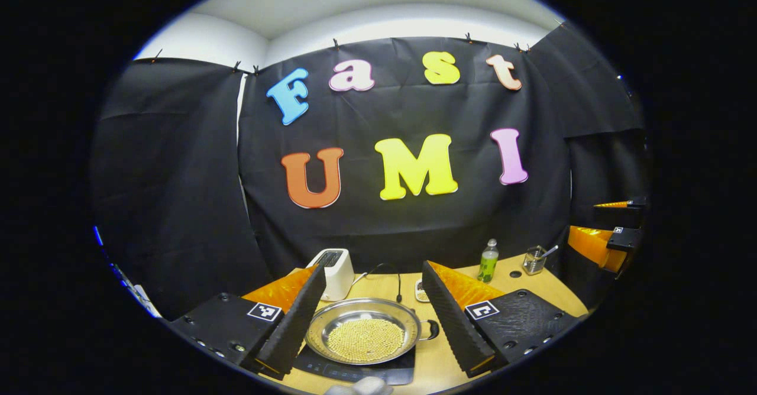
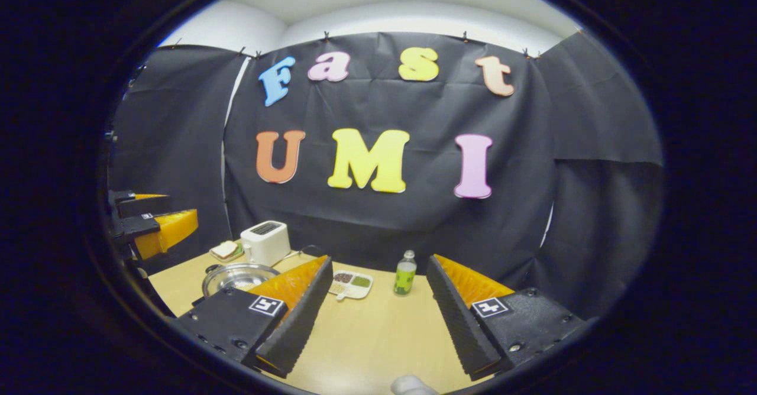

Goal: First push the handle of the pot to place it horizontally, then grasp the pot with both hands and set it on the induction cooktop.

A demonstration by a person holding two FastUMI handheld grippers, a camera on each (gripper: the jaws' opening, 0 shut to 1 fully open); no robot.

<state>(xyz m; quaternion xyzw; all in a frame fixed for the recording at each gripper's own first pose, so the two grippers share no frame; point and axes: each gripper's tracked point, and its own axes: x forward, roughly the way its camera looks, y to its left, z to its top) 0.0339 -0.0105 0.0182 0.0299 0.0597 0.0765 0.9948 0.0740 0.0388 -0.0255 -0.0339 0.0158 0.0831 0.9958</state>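
A steel pot [image 1: 364, 336] holding small yellow beads rests on the black induction cooktop [image 1: 355, 372]. Its dark side handle [image 1: 432, 329] points to the right. My left gripper [image 1: 372, 268] is open and hovers above the pot, which shows low between its fingers without touching them. At the right edge of the left gripper view my right gripper [image 1: 612, 229] hangs off the table's side. In the right gripper view my right gripper [image 2: 378, 259] is open over bare table with nothing in it. The pot [image 2: 236, 277] lies to its left, and the left gripper [image 2: 151, 217] is at the left edge.
A white toaster [image 1: 334, 272] stands behind the pot with a cable [image 1: 397, 282] beside it. A green bottle [image 1: 488, 261] and a glass with a spoon [image 1: 535, 259] stand at the back right. A divided dish [image 2: 350, 284] and a plate with bread [image 2: 225, 250] sit on the wooden table [image 2: 366, 336].
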